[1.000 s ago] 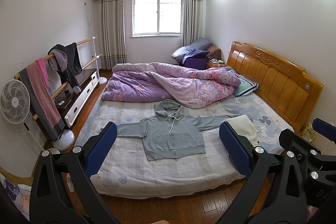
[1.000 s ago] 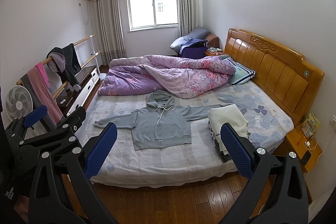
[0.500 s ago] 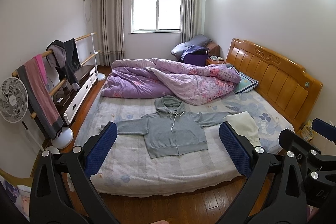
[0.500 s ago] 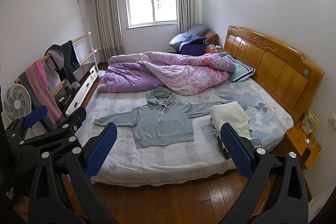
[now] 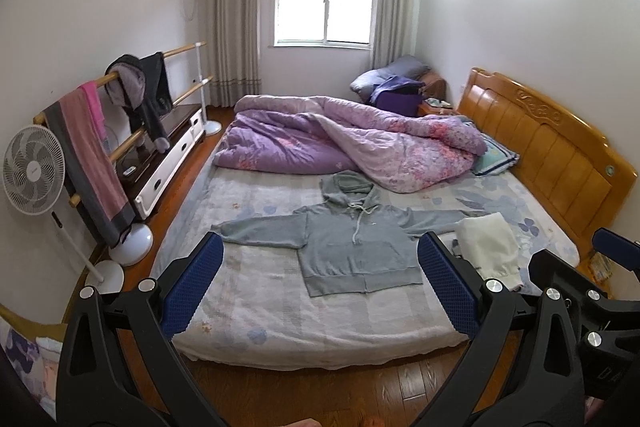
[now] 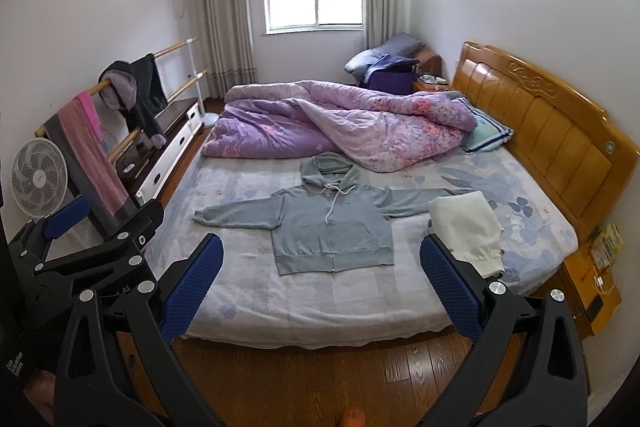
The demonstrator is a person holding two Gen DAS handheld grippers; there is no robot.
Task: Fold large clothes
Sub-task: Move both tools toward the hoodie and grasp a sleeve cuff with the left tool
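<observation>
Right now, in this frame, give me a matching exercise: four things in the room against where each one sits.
Things:
1. hoodie
2. quilt
3. fan
4. towel

Places:
A. hanging over the wooden rail
B. spread flat on the bed, sleeves out
C. on the floor by the left wall
D. bunched up at the far side of the bed

Pairs: 1-B, 2-D, 3-C, 4-A

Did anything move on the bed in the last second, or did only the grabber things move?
Only the cameras shifted a little: the bed sits slightly lower in both views. The left gripper and right gripper stayed open, holding nothing. The grey hoodie still lies spread flat, and the white folded cloth beside it has not moved.
</observation>
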